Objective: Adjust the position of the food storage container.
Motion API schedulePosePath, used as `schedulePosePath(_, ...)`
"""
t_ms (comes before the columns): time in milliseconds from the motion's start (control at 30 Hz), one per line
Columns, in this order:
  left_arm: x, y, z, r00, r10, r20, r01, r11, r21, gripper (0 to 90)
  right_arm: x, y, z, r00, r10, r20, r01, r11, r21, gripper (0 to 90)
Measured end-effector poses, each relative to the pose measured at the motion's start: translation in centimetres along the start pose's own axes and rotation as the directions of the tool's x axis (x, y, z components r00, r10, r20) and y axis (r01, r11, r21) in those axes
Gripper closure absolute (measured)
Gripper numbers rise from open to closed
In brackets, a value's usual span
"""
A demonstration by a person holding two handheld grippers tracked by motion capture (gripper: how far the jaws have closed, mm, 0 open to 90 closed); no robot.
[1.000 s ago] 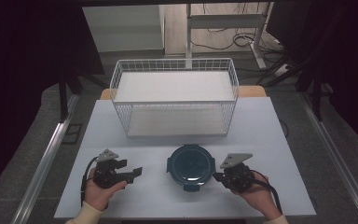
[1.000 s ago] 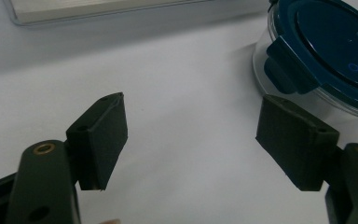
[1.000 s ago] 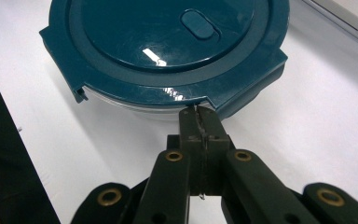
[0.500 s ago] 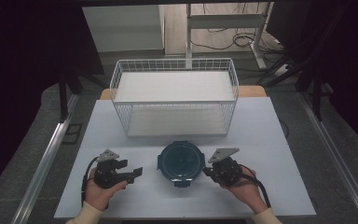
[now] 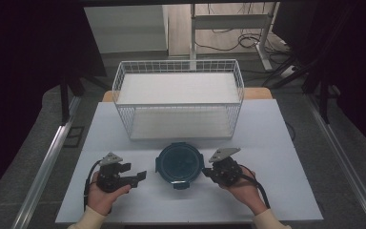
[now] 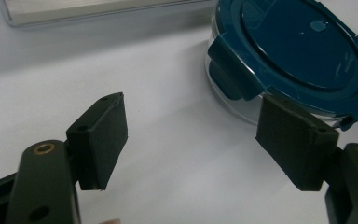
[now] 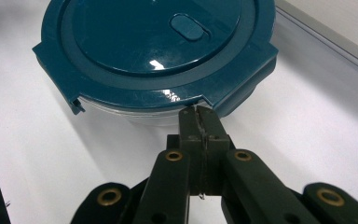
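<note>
White tabletop (image 5: pixel 286 143) fills the near ground, dark floor and desk legs with cables lying beyond it, and on it the move to come turns on a round clear-walled container with a dark teal snap-on lid (image 5: pixel 179 165) that sits between the two tools, near the front edge at about 6 o'clock of the table's centre. From the right gripper (image 5: pixel 208 173) the container lies at roughly 9 o'clock in the high view, and in the right gripper view its jaws are pressed together with nothing between them, their tips right at the container's glassy wall just under the lid's rim, touching or as good as. From the left gripper (image 5: pixel 142 175) the container lies at about 3 o'clock and a little apart; its jaws stand wide with only bare table between them. The right hand is therefore the nearer, and I judge any push or nudge would come from that side. Being round, the container has no long axis; its lid (image 7: pixel 158 46) is glossy, has four latch flaps folded down at the rim and a small oval tab off centre. Farther back, at 12 o'clock, stands a white wire basket (image 5: pixel 178 67), well apart from the container
</note>
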State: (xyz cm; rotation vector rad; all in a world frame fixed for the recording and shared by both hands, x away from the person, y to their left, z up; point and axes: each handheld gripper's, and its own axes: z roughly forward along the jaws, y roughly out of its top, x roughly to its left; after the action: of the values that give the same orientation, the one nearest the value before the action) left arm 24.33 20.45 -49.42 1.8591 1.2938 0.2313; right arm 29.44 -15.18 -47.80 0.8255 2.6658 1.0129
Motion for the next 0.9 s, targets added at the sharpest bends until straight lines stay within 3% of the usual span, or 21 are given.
schedulePosePath(167, 0.3, 0.0, -0.4, 1.0, -0.008, -0.004, 0.008, 0.9999, -0.012, 24.5, -0.7, -0.4, -0.9, 0.9992, 0.033, -0.022, -0.034, 0.999, -0.034, 89.8)
schedulePosePath(200, 0.4, 0.0, -0.5, 0.9999, -0.011, -0.006, 0.01, 0.9998, -0.016, 24.5, -1.1, -0.5, -1.5, 0.9983, 0.055, -0.021, -0.056, 0.997, -0.059, 89.8)
schedulePosePath(367, 0.4, 0.0, -0.6, 1.0, -0.009, -0.005, 0.008, 0.9998, -0.02, 24.5, -1.6, -0.9, -2.2, 0.9969, 0.078, 0.003, -0.078, 0.993, -0.084, 89.6)
schedulePosePath(433, 0.4, 0.1, -0.7, 1.0, -0.008, -0.004, 0.008, 0.9997, -0.022, 24.5, -1.8, -1.1, -2.4, 0.9963, 0.086, 0.007, -0.085, 0.992, -0.098, 84.7)
schedulePosePath(467, 0.4, 0.1, -0.8, 1.0, -0.009, -0.002, 0.009, 0.9997, -0.025, 24.4, -1.9, -1.3, -2.6, 0.9965, 0.083, 0.006, -0.082, 0.989, -0.12, 67.6)
schedulePosePath(500, 0.4, 0.1, -0.8, 1.0, -0.009, -0.002, 0.009, 0.9997, -0.025, 24.5, -1.9, -1.3, -2.6, 0.9965, 0.083, 0.006, -0.082, 0.989, -0.12, 67.6)
schedulePosePath(567, 0.5, 0.2, -0.9, 0.9999, -0.011, -0.001, 0.011, 0.9995, -0.031, 24.4, -1.9, -1.5, -2.7, 0.9953, 0.093, 0.027, -0.089, 0.986, -0.139, 49.9)
schedulePosePath(600, 0.5, 0.2, -1.0, 0.9999, -0.013, -0.001, 0.013, 0.9994, -0.033, 24.5, -1.9, -1.6, -2.8, 0.9937, 0.106, 0.036, -0.099, 0.984, -0.15, 45.7)
schedulePosePath(800, 0.4, 0.3, -1.3, 0.9999, -0.015, 0.006, 0.015, 0.999, -0.041, 24.4, -2.4, -2.1, -2.9, 0.9855, 0.166, 0.034, -0.159, 0.974, -0.159, 32.8)
schedulePosePath(900, 0.4, 0.3, -1.4, 0.9998, -0.014, 0.012, 0.014, 0.9989, -0.045, 24.5, -2.5, -2.2, -2.8, 0.9847, 0.173, 0.026, -0.167, 0.974, -0.156, 28.9)
